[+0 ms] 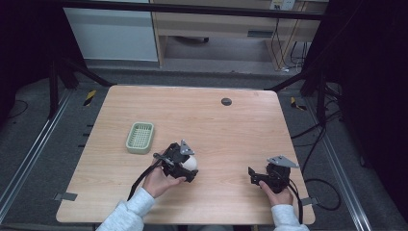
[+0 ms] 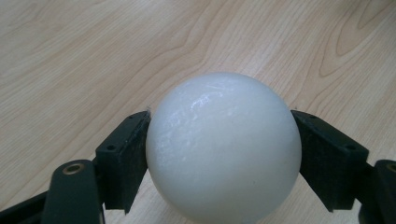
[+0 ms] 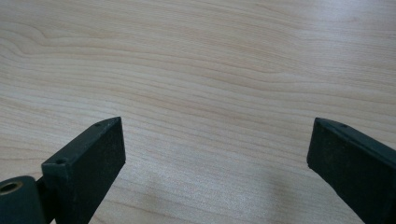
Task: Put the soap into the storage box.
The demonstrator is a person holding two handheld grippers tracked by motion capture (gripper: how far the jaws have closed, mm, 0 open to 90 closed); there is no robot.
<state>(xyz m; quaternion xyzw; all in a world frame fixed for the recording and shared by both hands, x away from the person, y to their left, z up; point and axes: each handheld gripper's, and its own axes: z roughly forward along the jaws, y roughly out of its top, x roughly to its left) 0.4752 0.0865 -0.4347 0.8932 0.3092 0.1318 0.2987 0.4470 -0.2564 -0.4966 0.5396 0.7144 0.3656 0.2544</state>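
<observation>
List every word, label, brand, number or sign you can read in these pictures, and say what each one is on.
There is no text to quote: none can be read.
White ball in the left gripper: plain, no print.
Green basket: no label visible.
Right gripper and wooden table: no markings.
Pale box at the top edge of the high view: too small and blurred to tell.

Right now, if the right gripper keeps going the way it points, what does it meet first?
Probably nothing but the wooden table. The right gripper stands open and empty over bare wood. In the high view it points left, roughly toward the left gripper holding the white ball, well apart.
</observation>
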